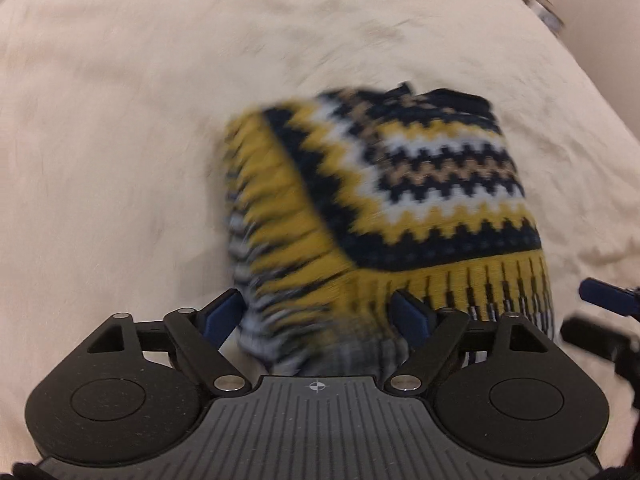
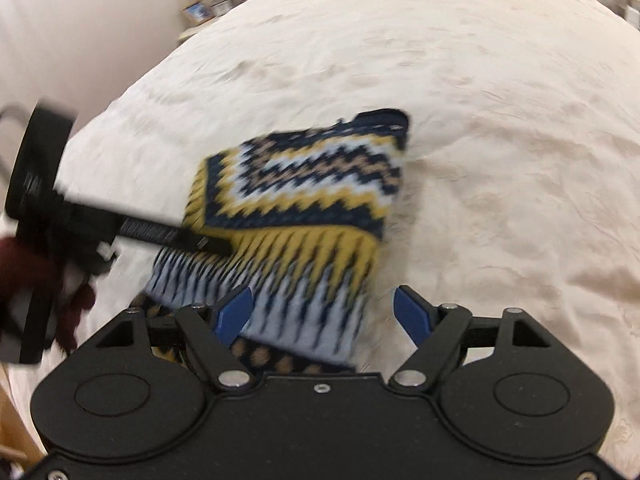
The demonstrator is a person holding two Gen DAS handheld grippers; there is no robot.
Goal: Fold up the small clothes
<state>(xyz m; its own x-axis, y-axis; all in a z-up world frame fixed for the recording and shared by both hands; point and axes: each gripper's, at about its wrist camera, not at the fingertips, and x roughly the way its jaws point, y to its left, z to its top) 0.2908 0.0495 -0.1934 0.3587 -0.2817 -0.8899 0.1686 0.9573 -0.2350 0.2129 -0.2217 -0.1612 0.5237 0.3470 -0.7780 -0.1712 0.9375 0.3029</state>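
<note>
softly folded zigzag-knit sweater [image 1: 400, 184] on cream bedspread [image 1: 120, 120].

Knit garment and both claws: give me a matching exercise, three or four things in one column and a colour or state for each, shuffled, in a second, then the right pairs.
Things:
1. knit garment
2. bed cover
3. left claw
4. right claw pads

Colour or state:
A. plain cream, wrinkled
B. bright blue
C. open, with the garment's striped edge lying between its fingers
D. zigzag bands of mustard, navy and white, folded over

Pairs: 1-D, 2-A, 3-C, 4-B
</note>
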